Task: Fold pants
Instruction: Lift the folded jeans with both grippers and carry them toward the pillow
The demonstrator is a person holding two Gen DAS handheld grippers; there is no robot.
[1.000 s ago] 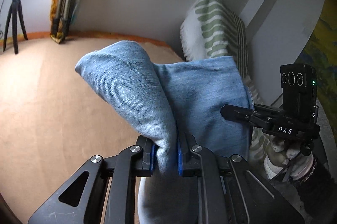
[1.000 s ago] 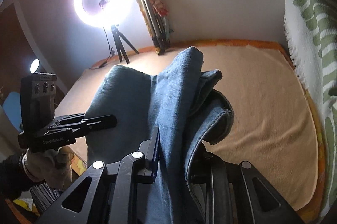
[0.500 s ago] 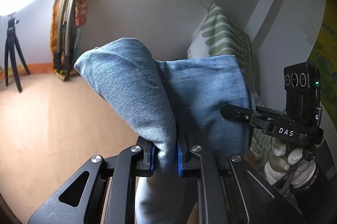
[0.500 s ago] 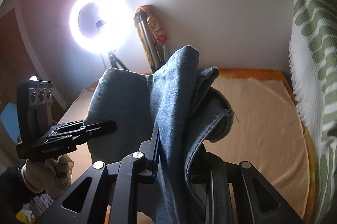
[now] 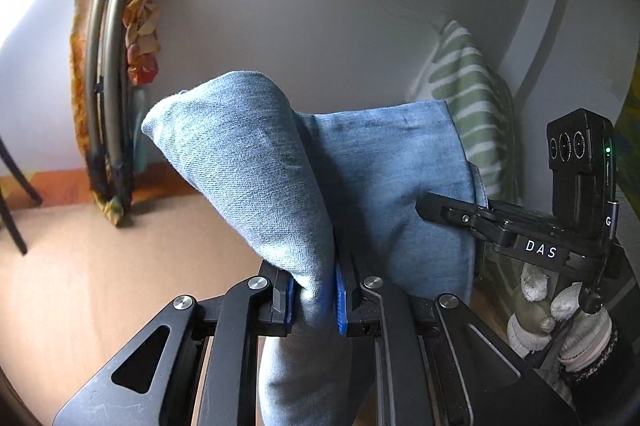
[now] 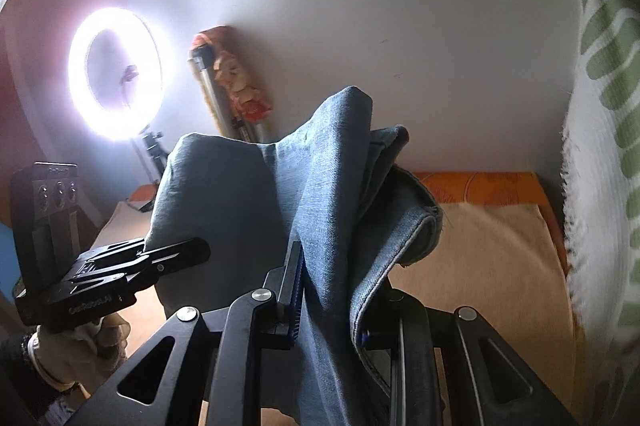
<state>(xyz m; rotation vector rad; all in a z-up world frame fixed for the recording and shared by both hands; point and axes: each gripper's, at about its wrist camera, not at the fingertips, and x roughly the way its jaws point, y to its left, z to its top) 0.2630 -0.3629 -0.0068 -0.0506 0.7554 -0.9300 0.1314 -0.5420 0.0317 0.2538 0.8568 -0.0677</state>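
Observation:
Light blue denim pants (image 5: 256, 161) hang bunched between both grippers above an orange-tan bed (image 5: 80, 286). My left gripper (image 5: 314, 300) is shut on one fold of the pants, its blue pads pressing the cloth. My right gripper (image 6: 332, 310) is shut on another thick fold of the pants (image 6: 332, 185), with a hemmed edge curling to its right. In the left wrist view the right gripper (image 5: 436, 207) reaches into the cloth from the right, held by a gloved hand (image 5: 560, 318). In the right wrist view the left gripper (image 6: 188, 252) shows at left.
A lit ring light (image 6: 116, 73) on a tripod stands by the wall. A folded frame wrapped in orange cloth (image 5: 116, 81) leans on the wall. A green-striped white pillow (image 6: 600, 145) lies at the right. The tan bed sheet (image 6: 480, 266) stretches below.
Both grippers have carried the pants toward the wall; the wall, leaning frame and ring light look closer and less of the bed shows. Both grips are unchanged.

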